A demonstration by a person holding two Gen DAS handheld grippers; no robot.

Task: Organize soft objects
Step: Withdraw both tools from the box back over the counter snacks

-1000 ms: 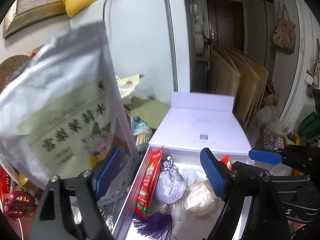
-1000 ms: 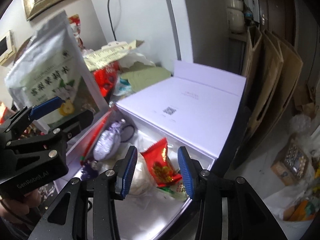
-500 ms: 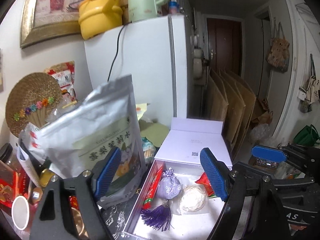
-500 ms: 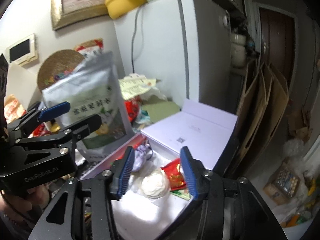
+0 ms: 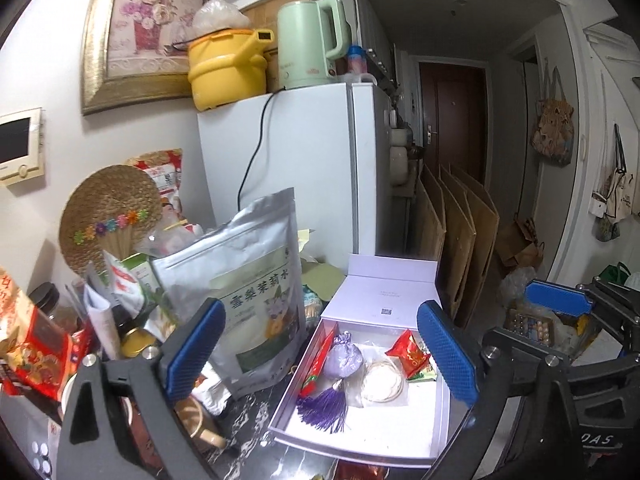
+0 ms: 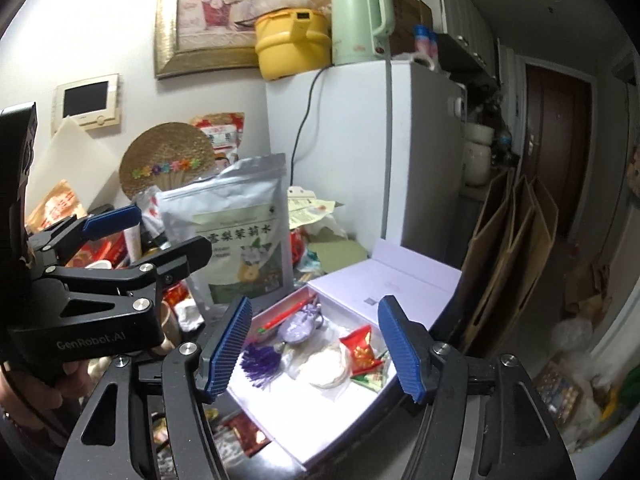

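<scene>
Left gripper (image 5: pixel 320 352) jaws just opened wider, nothing between them. White box (image 5: pixel 440 420) open below: purple sachet (image 5: pixel 342 356) with tassel, red stick packet (image 5: pixel 318 360), white round pouch (image 5: pixel 384 380), red snack packet (image 5: pixel 408 354). Silver pouch (image 5: pixel 248 280) upright just left of box.

Ahead of me, a yellow plastic pot (image 5: pixel 227 73) and a pale green electric kettle (image 5: pixel 307 42) stand together along the front edge of a white fridge (image 5: pixel 296 176) top.

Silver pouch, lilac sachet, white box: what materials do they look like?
Silver pouch: probably foil laminate, glossy, with creased metallic sheen and a printed label.
Lilac sachet: likely satin-type fabric with a soft sheen, gathered neck and purple thread tassel.
White box: apparently rigid paperboard, matte, with sharp folded walls.
</scene>
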